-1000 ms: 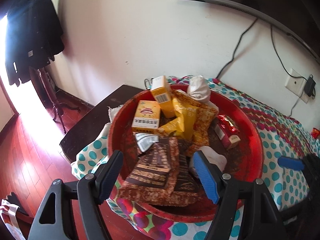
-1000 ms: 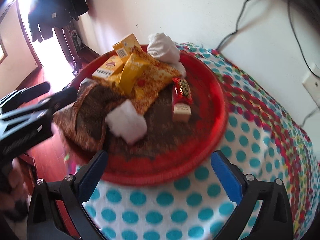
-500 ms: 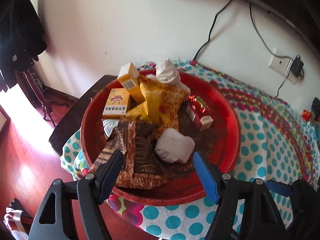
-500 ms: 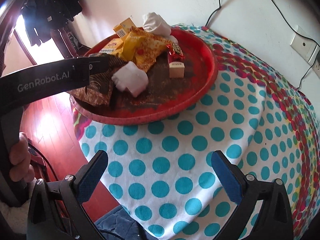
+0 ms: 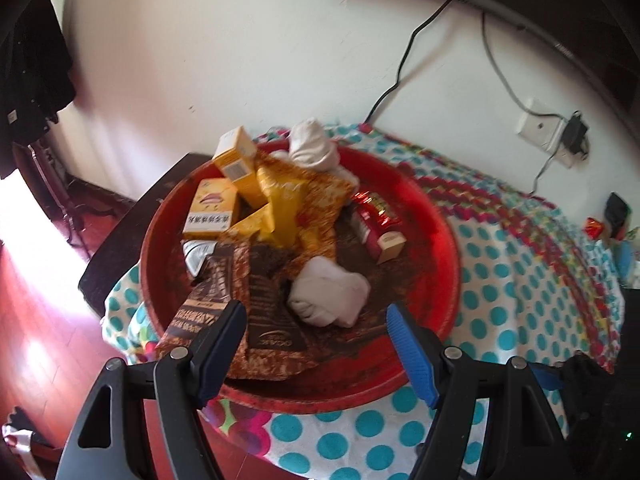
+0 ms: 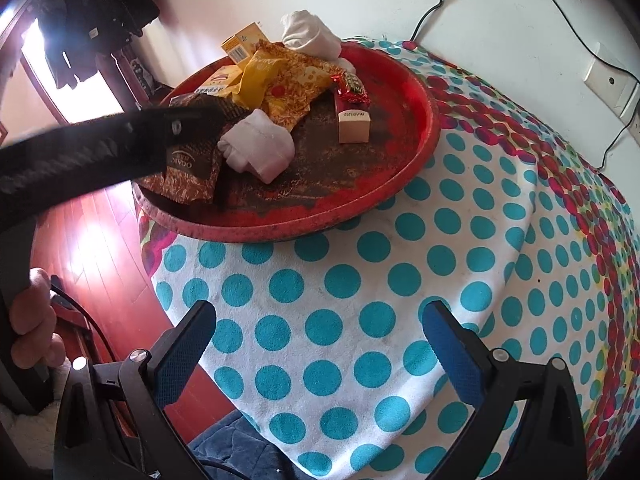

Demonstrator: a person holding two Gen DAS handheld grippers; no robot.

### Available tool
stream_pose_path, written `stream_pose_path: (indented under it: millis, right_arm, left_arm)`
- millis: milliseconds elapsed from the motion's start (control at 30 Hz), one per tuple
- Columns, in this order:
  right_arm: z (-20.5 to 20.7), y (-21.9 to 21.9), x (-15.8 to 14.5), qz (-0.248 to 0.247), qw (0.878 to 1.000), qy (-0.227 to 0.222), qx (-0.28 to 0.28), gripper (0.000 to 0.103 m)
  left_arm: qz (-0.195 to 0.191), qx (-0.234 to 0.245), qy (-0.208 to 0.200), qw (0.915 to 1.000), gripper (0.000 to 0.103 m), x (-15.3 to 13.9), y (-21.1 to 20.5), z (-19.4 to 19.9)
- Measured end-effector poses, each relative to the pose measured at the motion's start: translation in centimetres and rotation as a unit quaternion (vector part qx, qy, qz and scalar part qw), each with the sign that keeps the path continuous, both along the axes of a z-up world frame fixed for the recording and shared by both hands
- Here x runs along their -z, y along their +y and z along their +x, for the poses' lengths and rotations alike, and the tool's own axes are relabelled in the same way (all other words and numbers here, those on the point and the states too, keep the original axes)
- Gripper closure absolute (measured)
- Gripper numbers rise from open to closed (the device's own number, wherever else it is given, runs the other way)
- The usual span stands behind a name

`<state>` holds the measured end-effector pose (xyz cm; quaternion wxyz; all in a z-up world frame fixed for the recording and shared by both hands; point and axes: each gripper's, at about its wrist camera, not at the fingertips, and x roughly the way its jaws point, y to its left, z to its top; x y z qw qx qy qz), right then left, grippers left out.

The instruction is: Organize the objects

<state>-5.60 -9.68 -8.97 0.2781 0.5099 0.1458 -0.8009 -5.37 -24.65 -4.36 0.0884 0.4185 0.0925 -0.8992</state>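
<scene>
Both sets of fingers are spread and empty, left fingers (image 5: 314,328) over the red tray (image 5: 440,216), right fingers (image 6: 320,344) above the dotted cloth (image 6: 360,280).

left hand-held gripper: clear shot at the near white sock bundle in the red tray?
Probably yes. The left hand-held gripper is open, and the white sock bundle lies uncovered just ahead between its fingers, on top in the red tray. The brown packet sits beside it, not over it.
</scene>
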Motion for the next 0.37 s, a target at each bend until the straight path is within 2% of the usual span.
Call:
stream_pose_path:
  millis: [367]
  right_arm:
    - [0.1,-0.1,-0.4,0.008,1.0,0.01,-0.004,0.0]
  left_arm:
    - [-0.035,0.024,0.017,0.9989,0.028,-0.9,1.5,0.4]
